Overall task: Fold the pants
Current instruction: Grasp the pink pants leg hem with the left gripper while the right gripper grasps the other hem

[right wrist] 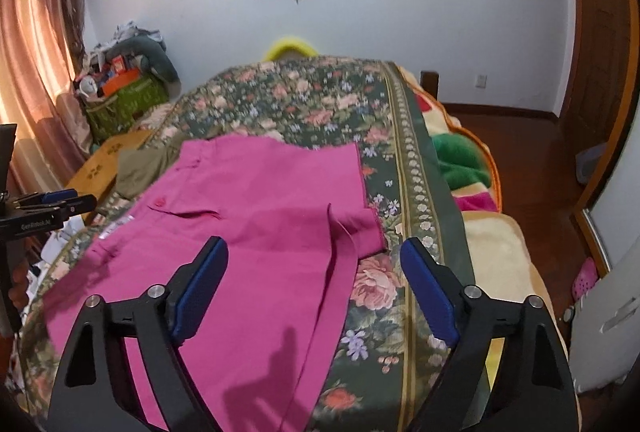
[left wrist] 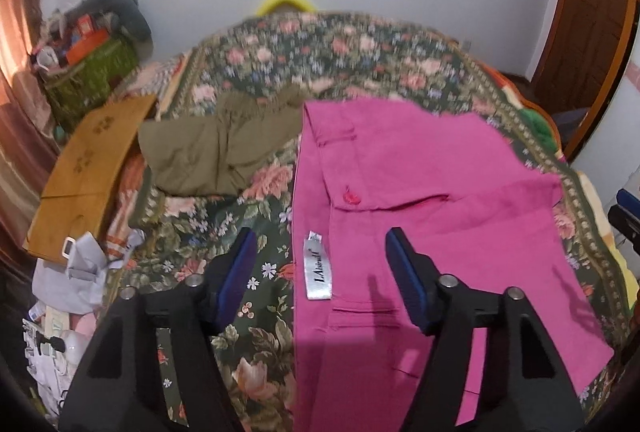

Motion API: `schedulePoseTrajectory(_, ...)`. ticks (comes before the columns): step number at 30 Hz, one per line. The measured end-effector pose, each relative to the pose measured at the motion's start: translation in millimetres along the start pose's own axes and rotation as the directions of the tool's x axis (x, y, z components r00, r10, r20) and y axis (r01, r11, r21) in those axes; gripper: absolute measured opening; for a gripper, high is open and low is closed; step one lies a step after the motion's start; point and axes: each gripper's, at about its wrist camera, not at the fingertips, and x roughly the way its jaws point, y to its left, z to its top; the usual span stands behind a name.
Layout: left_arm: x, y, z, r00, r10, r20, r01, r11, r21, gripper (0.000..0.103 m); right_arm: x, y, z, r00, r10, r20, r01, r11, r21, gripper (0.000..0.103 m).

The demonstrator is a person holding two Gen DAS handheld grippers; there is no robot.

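You are bringing both grippers down over the pink pants [left wrist: 420, 192], which are lying flat on the floral bedspread [left wrist: 248, 312]. Your left gripper [left wrist: 322, 272] is hanging unclenched, straddling the waistband edge by the white label [left wrist: 318, 268]; your right gripper [right wrist: 314, 284] is gaping over the hem edge, pinching nothing. Try seating each lower pad under one full edge before clenching. The pants' long axis is running from 9 toward 3 o'clock in the left view, waistband at 9.

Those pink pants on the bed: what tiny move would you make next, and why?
Probably lower both tools onto the pink pants edges: the left tool hangs open over the waistband, the right tool open over the far edge, neither gripping cloth yet.
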Motion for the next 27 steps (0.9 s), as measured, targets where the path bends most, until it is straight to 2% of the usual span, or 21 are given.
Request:
schedulePoseTrajectory(3, 21.8, 6.9, 4.3, 0.997, -0.041, -0.068, 0.041, 0.999, -0.01, 0.056, 15.1, -2.4, 2.7, 0.999, 0.004, -0.04, -0.005, 1.0, -0.026, 0.072)
schedulePoseTrajectory(7, 52.0, 8.3, 9.7, 0.976, -0.103, -0.19, 0.104, 0.995, -0.004, 0.042, 30.9, -6.0, 6.7, 0.997, 0.024, -0.077, -0.027, 0.999, -0.039, 0.062)
schedulePoseTrajectory(13, 82.1, 10.0, 22.6, 0.95, -0.165, -0.266, 0.163, 0.986, -0.031, 0.038, 50.3, -8.8, 15.3, 0.993, 0.053, -0.11, -0.059, 0.997, -0.053, 0.057)
schedulePoseTrajectory(20, 106.1, 6.8, 22.1, 0.919, -0.186, -0.349, 0.194, 0.981, -0.012, 0.038, 83.3, -16.3, 26.4, 0.977, 0.099, -0.19, -0.111, 0.992, -0.052, 0.048)
schedulePoseTrajectory(23, 111.2, 7.5, 18.9, 0.915, -0.198, -0.352, 0.204, 0.979, -0.021, 0.039, 101.5, -20.3, 28.6, 0.965, 0.117, -0.235, -0.13, 0.991, -0.038, 0.04)
schedulePoseTrajectory(25, 111.6, 9.2, 19.6, 0.913, -0.211, -0.348, 0.213, 0.977, -0.034, 0.039, 107.7, -19.9, 28.4, 0.96, 0.126, -0.248, -0.139, 0.99, -0.035, 0.026)
schedulePoseTrajectory(26, 111.7, 10.7, 20.0, 0.912, -0.222, -0.345, 0.22, 0.974, -0.046, 0.039, 109.2, -19.9, 28.6, 0.959, 0.132, -0.252, -0.144, 0.989, -0.032, 0.023)
schedulePoseTrajectory(27, 111.7, 13.8, 20.2, 0.912, -0.237, -0.334, 0.228, 0.971, -0.067, 0.035, 110.8, -20.3, 28.2, 0.957, 0.142, -0.254, -0.154, 0.988, -0.025, 0.016)
